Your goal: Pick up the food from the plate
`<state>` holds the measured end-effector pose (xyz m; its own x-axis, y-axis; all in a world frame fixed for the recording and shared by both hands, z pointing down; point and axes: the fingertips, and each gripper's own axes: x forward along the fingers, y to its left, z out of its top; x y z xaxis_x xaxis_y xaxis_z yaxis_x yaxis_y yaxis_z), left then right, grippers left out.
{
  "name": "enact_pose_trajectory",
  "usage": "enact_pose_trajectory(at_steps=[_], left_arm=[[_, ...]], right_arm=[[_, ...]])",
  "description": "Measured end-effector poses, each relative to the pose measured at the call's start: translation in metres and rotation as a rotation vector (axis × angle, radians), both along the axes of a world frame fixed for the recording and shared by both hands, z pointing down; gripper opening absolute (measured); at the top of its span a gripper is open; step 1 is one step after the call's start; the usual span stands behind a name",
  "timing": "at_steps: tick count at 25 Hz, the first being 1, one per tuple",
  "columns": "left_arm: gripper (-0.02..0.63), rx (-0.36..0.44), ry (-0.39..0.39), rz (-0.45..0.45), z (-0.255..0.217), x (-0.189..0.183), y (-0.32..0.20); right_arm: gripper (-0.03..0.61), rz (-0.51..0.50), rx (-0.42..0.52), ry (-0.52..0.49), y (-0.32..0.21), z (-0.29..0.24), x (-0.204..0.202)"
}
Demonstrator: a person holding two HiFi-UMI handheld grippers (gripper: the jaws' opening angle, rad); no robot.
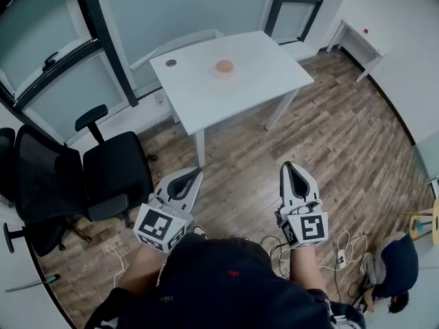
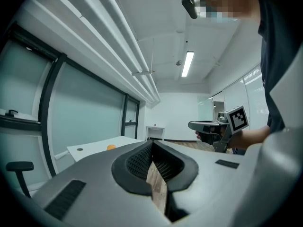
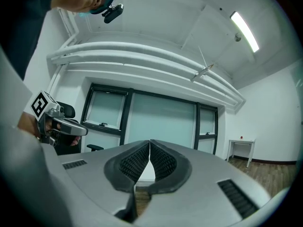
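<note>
An orange round piece of food [image 1: 223, 65] lies on a small pale plate [image 1: 215, 72] near the middle of the white table [image 1: 254, 60], far ahead of me. The same food [image 2: 111, 147] shows as a small orange spot in the left gripper view. My left gripper [image 1: 194, 174] and right gripper [image 1: 287, 164] hang close to my body over the wooden floor, well short of the table. Both are shut with nothing between the jaws. The jaw tips meet in the left gripper view [image 2: 152, 143] and in the right gripper view [image 3: 149, 142].
A black office chair [image 1: 82, 177] stands to my left, by the glass partition. A small white side table [image 1: 357, 43] is at the far right wall. Cables [image 1: 343, 252] lie on the floor at my right, near a crouched person [image 1: 391, 273].
</note>
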<state>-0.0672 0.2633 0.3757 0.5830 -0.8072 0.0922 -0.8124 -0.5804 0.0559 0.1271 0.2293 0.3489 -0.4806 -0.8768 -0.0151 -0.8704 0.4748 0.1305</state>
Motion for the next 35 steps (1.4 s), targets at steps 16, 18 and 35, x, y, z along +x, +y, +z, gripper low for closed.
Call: enact_pose_trajectory(at_steps=[16,18,35], left_arm=[[0.02,-0.004,-0.017,0.009,0.009,-0.015,-0.087],[0.02,-0.011,-0.02,-0.014,0.011,-0.009,-0.108],[0.02,-0.047,-0.052,-0.153,0.005,0.108,-0.269]], right_arm=[[0.025,0.017,-0.072,-0.047,-0.079,0.029,-0.008],[0.025,-0.015,-0.083,-0.043,-0.102,0.031,-0.005],[0.025,-0.234,-0.175,-0.03,-0.282,0.046,0.09]])
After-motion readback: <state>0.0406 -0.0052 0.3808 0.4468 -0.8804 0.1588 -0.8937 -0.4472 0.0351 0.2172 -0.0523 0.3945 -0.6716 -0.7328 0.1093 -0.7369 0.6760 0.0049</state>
